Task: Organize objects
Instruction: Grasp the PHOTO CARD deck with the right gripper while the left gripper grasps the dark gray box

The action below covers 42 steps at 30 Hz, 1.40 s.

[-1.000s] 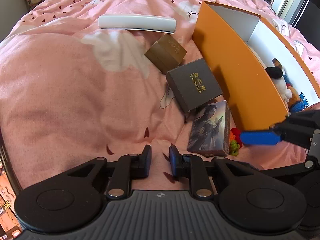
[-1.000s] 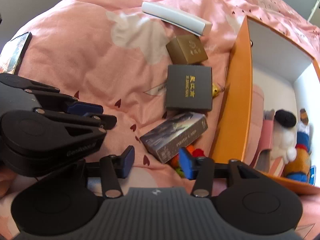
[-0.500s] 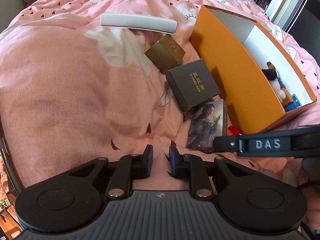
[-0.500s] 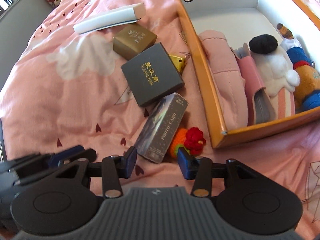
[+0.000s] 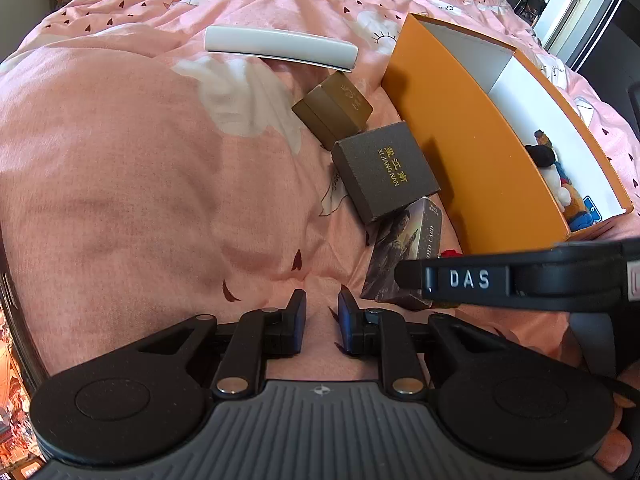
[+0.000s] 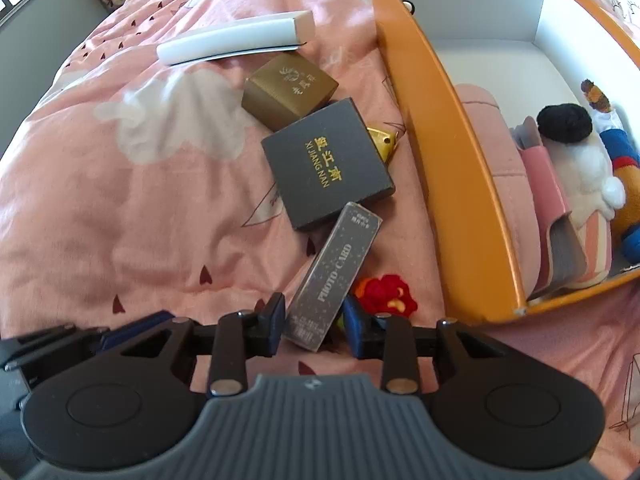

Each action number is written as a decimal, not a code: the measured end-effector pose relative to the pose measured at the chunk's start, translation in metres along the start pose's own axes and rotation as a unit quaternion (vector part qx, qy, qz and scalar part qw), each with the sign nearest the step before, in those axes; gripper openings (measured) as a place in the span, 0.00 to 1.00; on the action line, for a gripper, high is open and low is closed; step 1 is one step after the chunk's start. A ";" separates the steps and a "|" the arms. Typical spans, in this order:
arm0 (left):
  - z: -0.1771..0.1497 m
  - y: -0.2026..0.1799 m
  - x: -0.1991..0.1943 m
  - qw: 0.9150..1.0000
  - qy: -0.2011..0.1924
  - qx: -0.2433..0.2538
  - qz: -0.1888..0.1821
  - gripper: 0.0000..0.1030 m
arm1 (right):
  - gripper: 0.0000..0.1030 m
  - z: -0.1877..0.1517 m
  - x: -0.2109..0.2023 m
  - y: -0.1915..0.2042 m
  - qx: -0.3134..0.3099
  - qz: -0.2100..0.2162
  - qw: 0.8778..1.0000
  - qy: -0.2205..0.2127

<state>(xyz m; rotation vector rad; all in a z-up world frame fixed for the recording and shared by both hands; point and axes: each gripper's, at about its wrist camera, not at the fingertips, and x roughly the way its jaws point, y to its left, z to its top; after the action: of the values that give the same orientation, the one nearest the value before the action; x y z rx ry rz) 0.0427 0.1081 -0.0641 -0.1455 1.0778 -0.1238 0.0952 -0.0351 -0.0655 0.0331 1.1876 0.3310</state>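
A photo-card box (image 6: 334,270) lies on the pink bed, its near end between the fingers of my open right gripper (image 6: 311,322); the pads stand just off its sides. It also shows in the left wrist view (image 5: 402,246). A red and orange knitted toy (image 6: 384,292) lies right of it. Beyond lie a dark grey box (image 6: 326,162), a gold box (image 6: 290,88) and a long white box (image 6: 236,40). The orange storage box (image 6: 448,152) stands at the right. My left gripper (image 5: 322,312) is nearly shut and empty above the bedcover, left of the card box.
The orange box holds a pink cushion (image 6: 496,152), a pink pouch (image 6: 548,184) and plush toys (image 6: 588,148). A small gold item (image 6: 384,140) pokes out beside the dark grey box. The right gripper's body (image 5: 516,278) crosses the left wrist view.
My right gripper has swung round and moved forward and down until its fingers straddle the near end of the photo-card box. The left gripper has stayed about where it was.
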 end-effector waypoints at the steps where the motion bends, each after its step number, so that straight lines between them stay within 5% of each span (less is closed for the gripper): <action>1: 0.000 0.000 0.000 1.000 0.000 0.000 0.000 0.23 | 0.34 0.002 0.001 0.003 -0.002 -0.005 1.000 -0.004; 14: 0.001 0.002 -0.001 1.000 -0.003 -0.007 -0.009 0.23 | 0.29 0.012 0.011 0.008 -0.014 -0.033 0.999 -0.013; 20: 0.009 -0.002 -0.012 0.999 -0.027 0.005 -0.015 0.23 | 0.24 0.010 -0.016 0.007 -0.039 -0.008 0.999 -0.035; 29: 0.045 0.009 -0.022 0.994 -0.050 -0.069 -0.062 0.24 | 0.23 0.031 -0.078 -0.013 -0.058 0.056 0.991 -0.104; 35: 0.076 0.004 -0.004 0.990 -0.054 -0.109 -0.074 0.53 | 0.24 0.060 -0.115 -0.035 -0.061 0.069 0.981 -0.171; 42: 0.097 0.005 0.047 0.984 -0.024 -0.159 -0.072 0.67 | 0.24 0.100 -0.117 -0.080 -0.034 0.048 0.978 -0.199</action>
<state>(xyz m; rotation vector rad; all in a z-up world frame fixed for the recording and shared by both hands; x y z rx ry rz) 0.1502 0.1102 -0.0610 -0.5118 1.0330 -0.0770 0.1661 -0.1282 0.0626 0.0925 0.7780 0.4270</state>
